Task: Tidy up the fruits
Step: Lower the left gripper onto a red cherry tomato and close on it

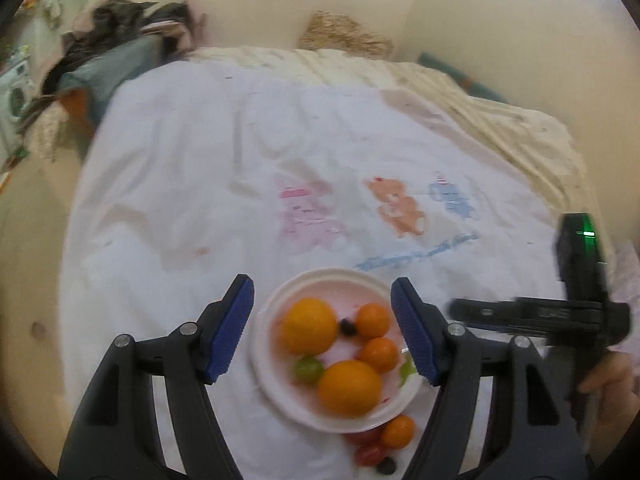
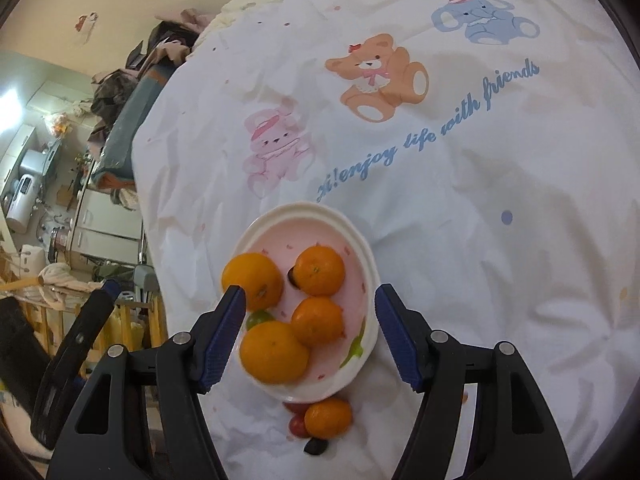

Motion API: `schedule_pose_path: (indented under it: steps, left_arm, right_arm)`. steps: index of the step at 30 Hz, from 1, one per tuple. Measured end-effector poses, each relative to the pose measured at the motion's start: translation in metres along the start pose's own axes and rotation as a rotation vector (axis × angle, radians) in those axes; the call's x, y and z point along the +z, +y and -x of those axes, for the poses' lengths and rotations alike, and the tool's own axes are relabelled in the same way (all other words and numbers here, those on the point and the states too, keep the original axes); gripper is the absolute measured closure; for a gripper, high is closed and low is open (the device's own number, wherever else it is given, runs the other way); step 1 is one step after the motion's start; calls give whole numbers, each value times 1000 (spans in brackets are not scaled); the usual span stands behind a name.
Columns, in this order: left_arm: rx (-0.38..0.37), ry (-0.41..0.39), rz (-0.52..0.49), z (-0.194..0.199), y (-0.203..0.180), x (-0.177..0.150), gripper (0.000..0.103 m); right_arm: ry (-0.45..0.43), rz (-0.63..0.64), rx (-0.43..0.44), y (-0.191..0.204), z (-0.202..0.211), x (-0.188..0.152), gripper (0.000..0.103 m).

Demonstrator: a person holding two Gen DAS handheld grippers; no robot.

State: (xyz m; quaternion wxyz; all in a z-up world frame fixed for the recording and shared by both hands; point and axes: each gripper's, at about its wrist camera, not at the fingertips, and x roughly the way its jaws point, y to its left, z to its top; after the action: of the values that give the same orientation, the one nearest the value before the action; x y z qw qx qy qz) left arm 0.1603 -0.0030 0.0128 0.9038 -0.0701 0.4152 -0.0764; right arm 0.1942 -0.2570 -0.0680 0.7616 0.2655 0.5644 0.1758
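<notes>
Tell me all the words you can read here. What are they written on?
"Hi! enjoy life with friends": blue script on the white bedsheet, under the cartoon bear. The first letter is hard to make out.
In the left wrist view the same line is too blurred to read.
No other words can be read.

Soft, warm indoor light falls evenly, and shadows on the sheet [image 2: 460, 208] are faint. The left wrist view is smeared by motion blur, its printed lettering unreadable; the right wrist view is sharper. Both bend at the edges, with black corners. A bright glare shows at the right view's left edge.
</notes>
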Motion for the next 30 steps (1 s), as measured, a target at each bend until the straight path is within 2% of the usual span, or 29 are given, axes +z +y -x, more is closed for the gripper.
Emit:
schedule_pose_path:
  steps: [4, 11, 15, 21, 25, 28, 30]
  left_arm:
    - [74, 17, 13, 7, 8, -20, 35]
    - [112, 52, -34, 29, -2, -61, 35]
    - [70, 124, -44, 29, -13, -87, 35]
    - [51, 168, -88, 31, -32, -113, 35]
    - [18, 266, -94, 15, -44, -129, 35]
    - [23, 325, -72, 0, -50, -139, 36]
    - [25, 363, -82, -13, -56, -144, 46]
  right_arm:
    - [-10, 47, -8, 12, 15, -16, 33]
    - [-36, 64, -19, 13, 35, -50, 33]
    - [-52, 41, -21, 7, 45, -65, 33]
    - [-73, -17, -21, -4, 57, -81, 33]
    - [-84, -62, -29, -12, 61, -84, 33]
    - [-88, -82, -29, -15, 62, -84, 33]
    - [-86, -89, -19, -17, 62, -84, 33]
